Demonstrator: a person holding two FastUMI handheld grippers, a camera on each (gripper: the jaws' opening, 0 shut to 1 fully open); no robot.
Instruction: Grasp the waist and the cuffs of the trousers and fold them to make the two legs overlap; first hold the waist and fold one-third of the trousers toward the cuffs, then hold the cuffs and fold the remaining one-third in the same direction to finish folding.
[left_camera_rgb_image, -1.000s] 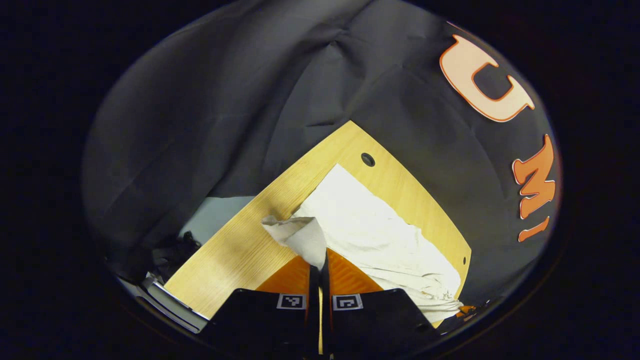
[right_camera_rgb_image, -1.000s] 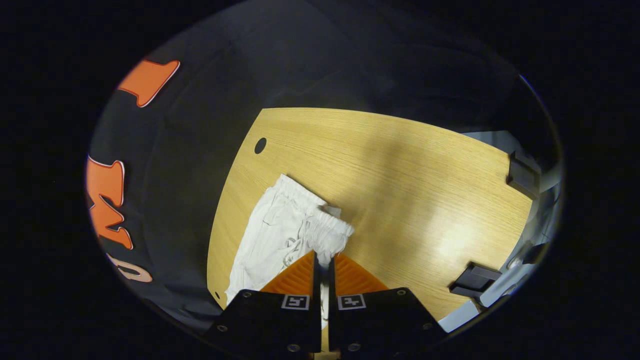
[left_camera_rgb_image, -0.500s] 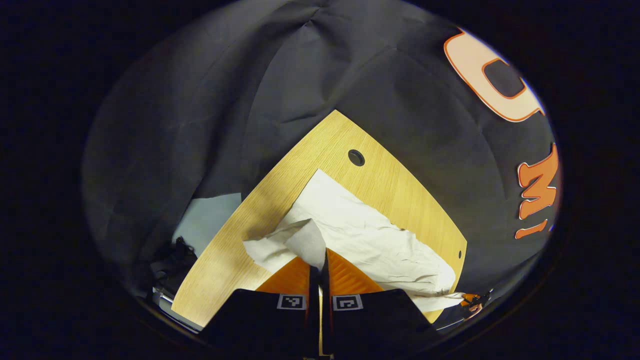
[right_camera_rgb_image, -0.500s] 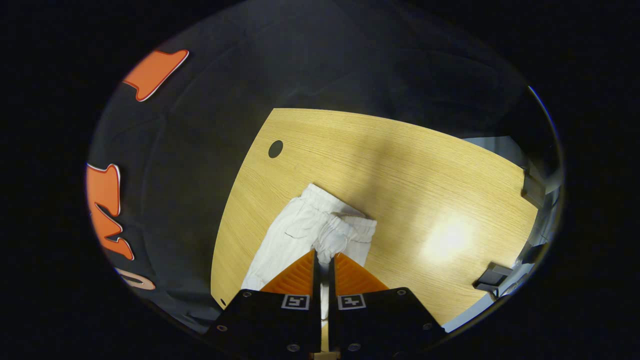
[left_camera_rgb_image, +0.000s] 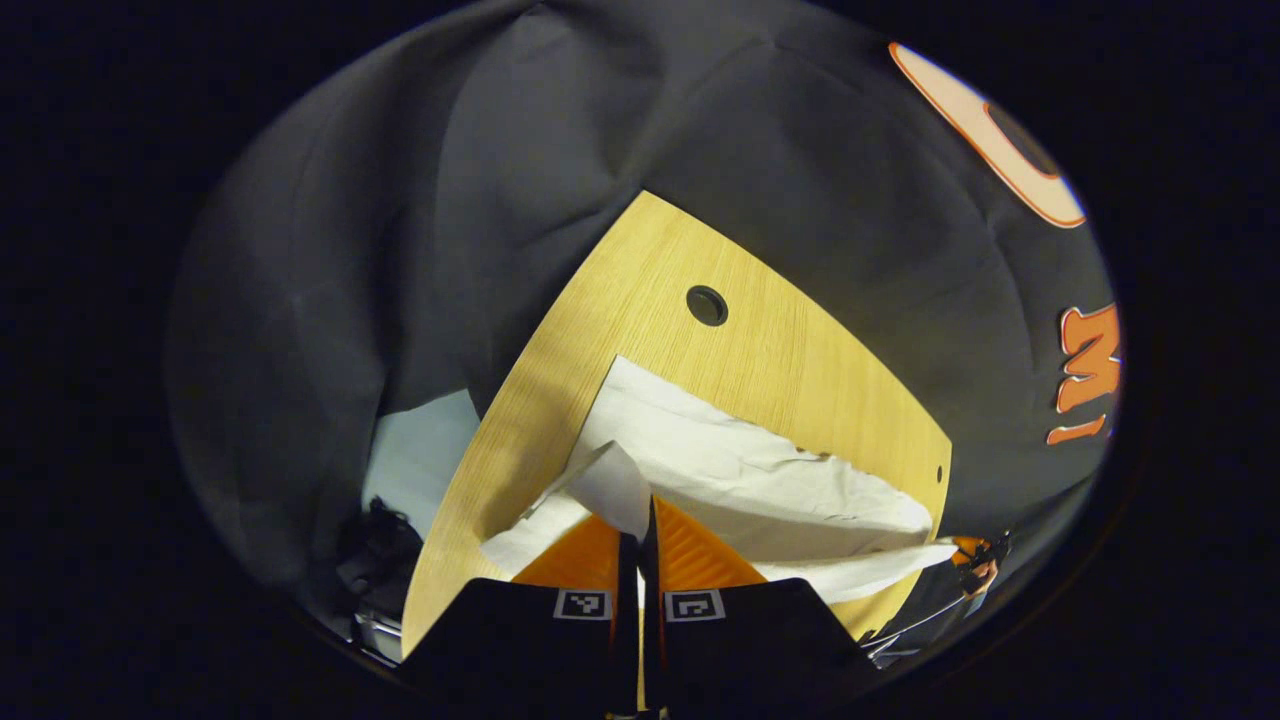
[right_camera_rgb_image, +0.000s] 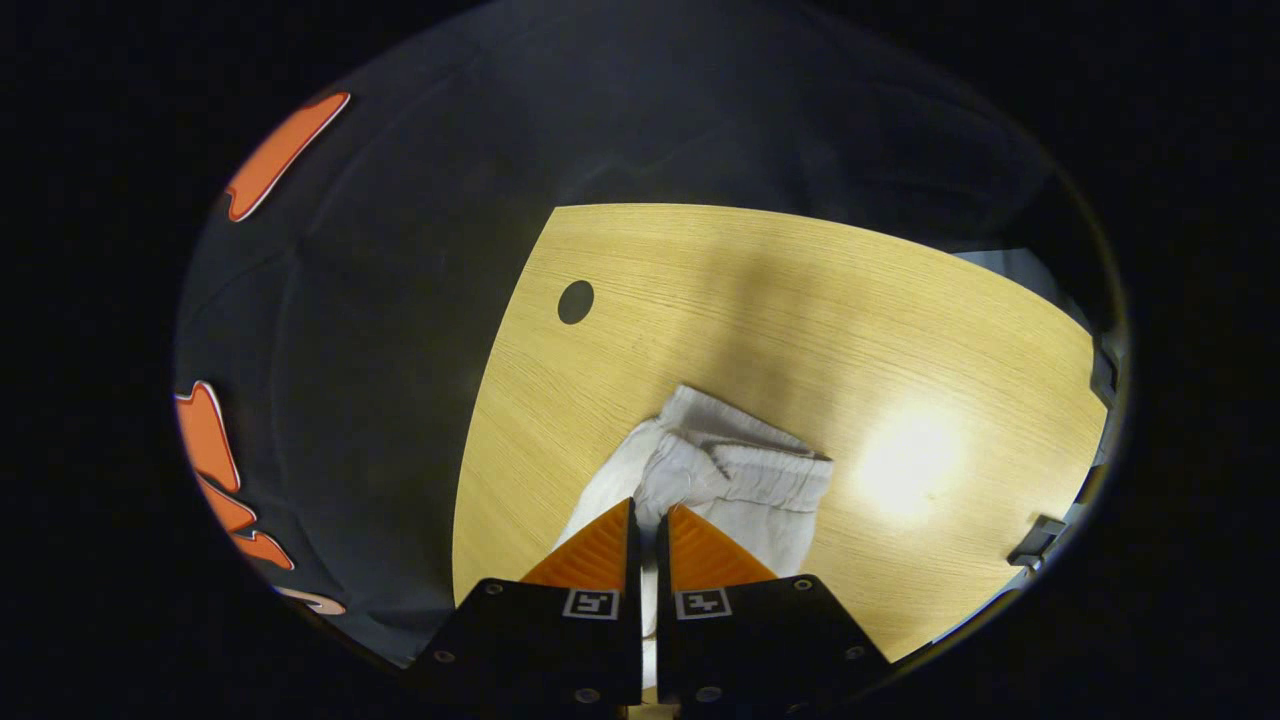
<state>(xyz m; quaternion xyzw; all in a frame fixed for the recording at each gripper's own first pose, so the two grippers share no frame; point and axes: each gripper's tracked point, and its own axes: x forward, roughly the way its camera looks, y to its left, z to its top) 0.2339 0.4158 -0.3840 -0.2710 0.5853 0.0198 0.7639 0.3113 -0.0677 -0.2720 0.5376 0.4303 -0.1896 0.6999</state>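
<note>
In the left gripper view, the left gripper (left_camera_rgb_image: 641, 510) points forward and down over the wooden table (left_camera_rgb_image: 640, 300). Its two fingers are closed together on a cuff (left_camera_rgb_image: 612, 482) of the white trousers (left_camera_rgb_image: 760, 480), and the cloth stands up in a small peak above the tips. The rest of this leg lies in a long band on the table toward the right. Far at the right edge, another gripper (left_camera_rgb_image: 975, 560) is visible at the other end of the trousers.

In the right gripper view, the right gripper (right_camera_rgb_image: 648, 515) also points down at the table (right_camera_rgb_image: 800, 300). Its fingers are pressed together on the gathered waist (right_camera_rgb_image: 730, 470), which is bunched just in front of the tips. A round hole (right_camera_rgb_image: 575, 301) in the table is well apart from the cloth.
</note>
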